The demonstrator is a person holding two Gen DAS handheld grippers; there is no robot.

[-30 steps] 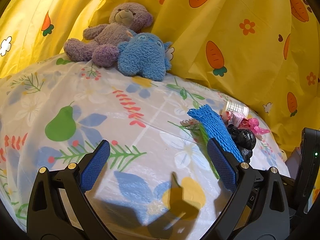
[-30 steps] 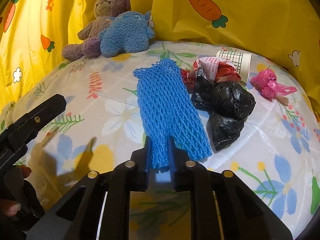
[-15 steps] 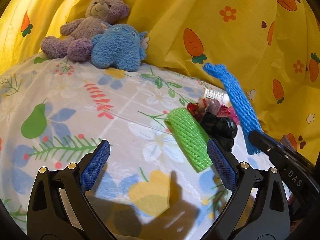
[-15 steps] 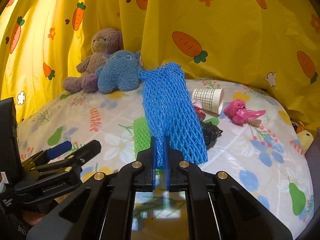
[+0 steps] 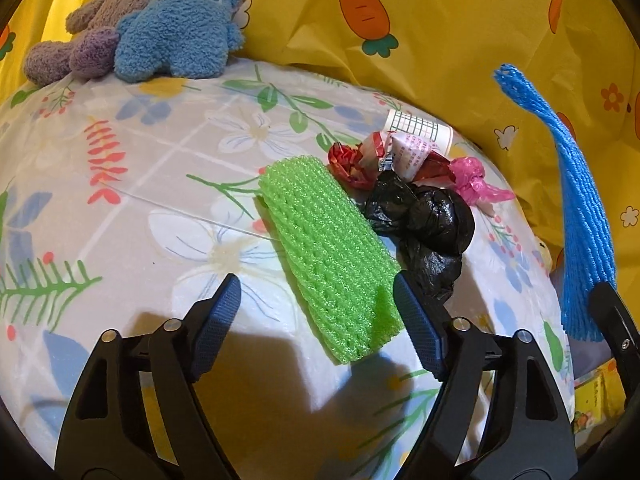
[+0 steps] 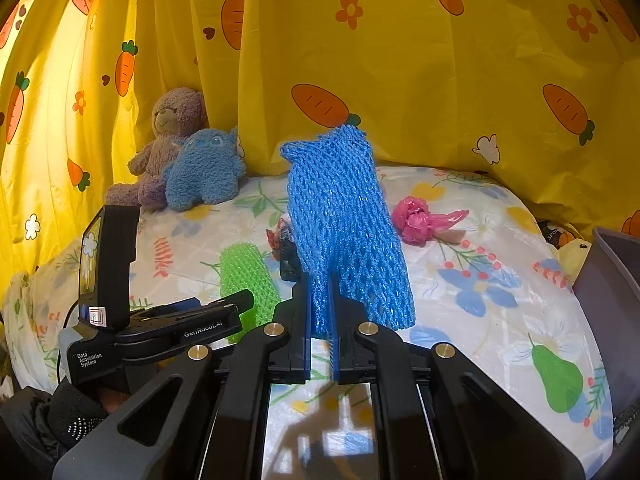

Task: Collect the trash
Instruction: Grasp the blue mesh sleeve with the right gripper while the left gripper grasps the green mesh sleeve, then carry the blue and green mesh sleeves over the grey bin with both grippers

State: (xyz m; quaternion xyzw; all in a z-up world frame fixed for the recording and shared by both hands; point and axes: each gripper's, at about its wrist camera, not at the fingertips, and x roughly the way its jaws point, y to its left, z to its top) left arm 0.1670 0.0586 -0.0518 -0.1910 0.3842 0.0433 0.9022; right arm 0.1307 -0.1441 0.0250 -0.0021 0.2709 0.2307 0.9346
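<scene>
Lifted clear, blue foam net [image 6: 344,216] stays clamped in my right hand-held gripper [image 6: 320,300]; left hand-held gripper [image 5: 316,308], jaws apart and just closing, should straddle green foam net [image 5: 328,256] squarely.

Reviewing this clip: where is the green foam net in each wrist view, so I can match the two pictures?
Left wrist: green foam net lies centre frame on the floral sheet, its near end by the left gripper.
Right wrist: left of centre, partly behind the left gripper's fingers.
Shared landmark: the blue plush toy.

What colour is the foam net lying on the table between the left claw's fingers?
Bright green foam net; the left wrist view shows it best.
</scene>
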